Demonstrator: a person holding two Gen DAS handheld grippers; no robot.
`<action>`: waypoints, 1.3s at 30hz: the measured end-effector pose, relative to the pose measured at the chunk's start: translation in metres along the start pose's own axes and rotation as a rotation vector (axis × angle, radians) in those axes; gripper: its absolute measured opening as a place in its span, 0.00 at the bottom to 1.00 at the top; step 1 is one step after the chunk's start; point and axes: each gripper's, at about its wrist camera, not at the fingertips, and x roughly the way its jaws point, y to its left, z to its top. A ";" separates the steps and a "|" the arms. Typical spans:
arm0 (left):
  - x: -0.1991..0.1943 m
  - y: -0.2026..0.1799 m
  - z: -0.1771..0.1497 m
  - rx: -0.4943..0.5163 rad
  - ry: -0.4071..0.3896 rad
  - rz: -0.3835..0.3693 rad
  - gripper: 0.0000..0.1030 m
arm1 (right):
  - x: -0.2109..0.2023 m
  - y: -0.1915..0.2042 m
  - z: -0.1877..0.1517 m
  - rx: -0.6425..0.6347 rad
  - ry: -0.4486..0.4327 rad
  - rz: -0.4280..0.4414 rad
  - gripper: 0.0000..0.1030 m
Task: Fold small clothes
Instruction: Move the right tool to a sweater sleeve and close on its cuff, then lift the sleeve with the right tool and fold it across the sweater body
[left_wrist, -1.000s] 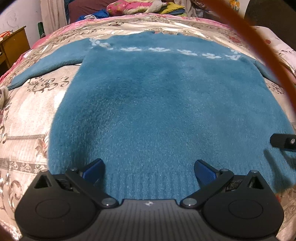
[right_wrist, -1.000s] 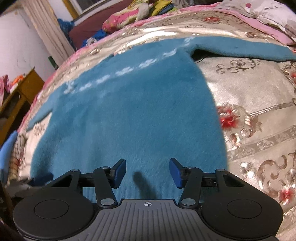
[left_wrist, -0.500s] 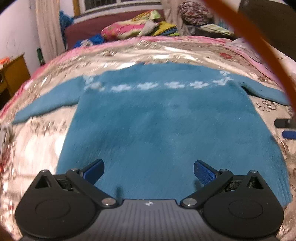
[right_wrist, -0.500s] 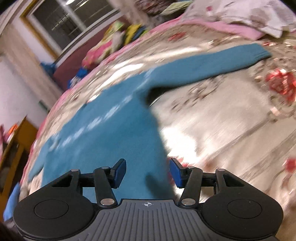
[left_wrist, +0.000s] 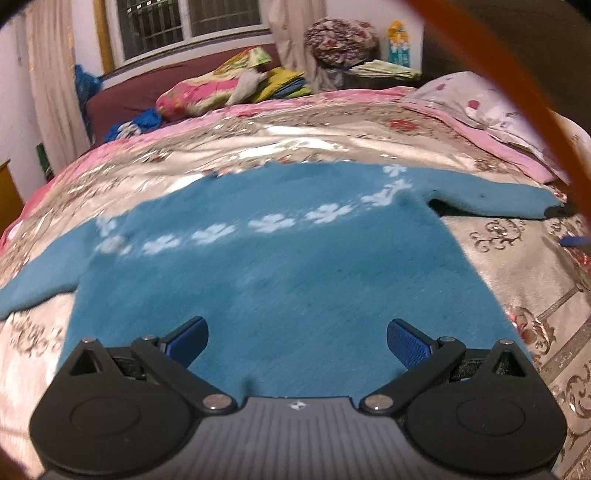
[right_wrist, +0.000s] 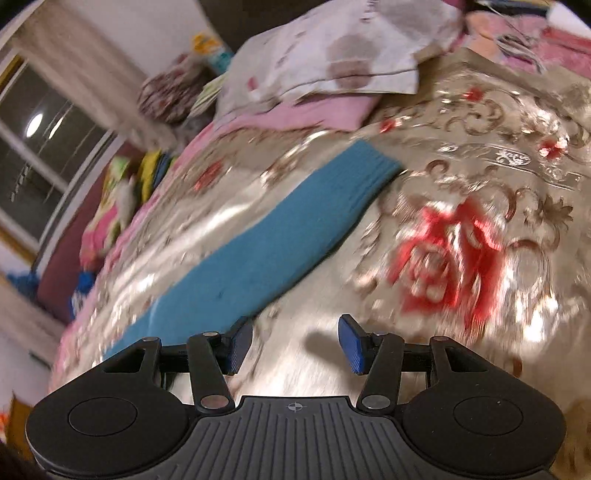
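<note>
a floral bedspread (left_wrist: 332, 136) fills both views. the blue sweater (left_wrist: 280, 280) lies flat on it with sleeves out at 3 and 9 o'clock; its white flower band (left_wrist: 269, 223) is blurred, and no writing can be read. the left gripper (left_wrist: 297, 341) hovers over the hem, jaws spread and empty. the right gripper (right_wrist: 295, 345), jaws apart and empty, has the sleeve (right_wrist: 280, 240) at 11 o'clock.

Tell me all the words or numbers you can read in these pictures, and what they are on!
None can be read.
The fluffy blue knitted sweater has white flower shapes, no letters.
The shiny floral bedspread shows a small pale mark, too blurred to read.
The yellow and blue package by the far wall is too small and blurred to read.
</note>
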 end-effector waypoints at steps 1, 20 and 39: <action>0.002 -0.003 0.001 0.004 0.001 -0.005 1.00 | 0.004 -0.006 0.006 0.034 -0.009 0.007 0.48; 0.015 -0.001 -0.010 0.024 0.061 -0.006 1.00 | 0.080 -0.045 0.032 0.404 -0.114 0.181 0.35; -0.023 0.028 -0.027 0.056 0.056 0.024 1.00 | 0.092 0.004 0.050 0.310 -0.085 0.200 0.11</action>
